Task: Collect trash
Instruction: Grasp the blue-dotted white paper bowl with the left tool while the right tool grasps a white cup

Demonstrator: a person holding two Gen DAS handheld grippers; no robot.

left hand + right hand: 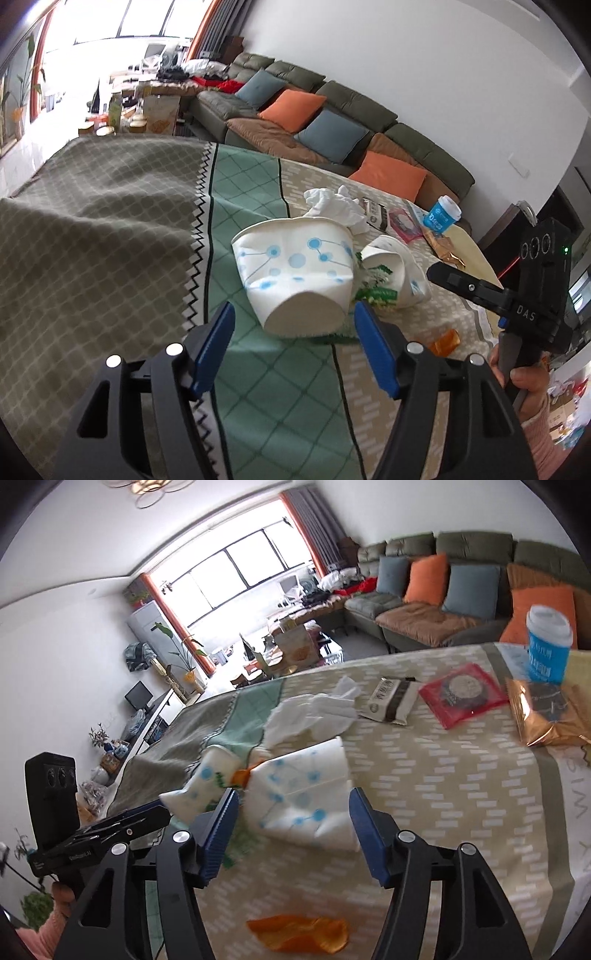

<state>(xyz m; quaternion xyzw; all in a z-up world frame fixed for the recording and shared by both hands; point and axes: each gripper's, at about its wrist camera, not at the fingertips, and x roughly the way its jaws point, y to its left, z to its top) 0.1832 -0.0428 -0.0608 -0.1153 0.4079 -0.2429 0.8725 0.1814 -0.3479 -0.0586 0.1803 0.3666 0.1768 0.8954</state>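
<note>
A crushed white paper cup with blue dots (295, 269) lies on its side on the table, just ahead of my open left gripper (293, 314). A second crushed cup with green print (391, 277) lies to its right. In the right wrist view my open right gripper (293, 801) hovers just before the blue-dot cup (306, 790), with the green-print cup (207, 779) to its left. Crumpled white tissue (314, 712) lies behind them. An orange wrapper (299, 932) lies below the right gripper; it also shows in the left wrist view (447, 341).
A patterned tablecloth (110, 240) covers the table. Farther off lie a white snack pack (391, 699), a red packet (463, 694), a gold packet (546, 709) and a blue lidded cup (548, 646). A sofa with cushions (314, 118) stands behind.
</note>
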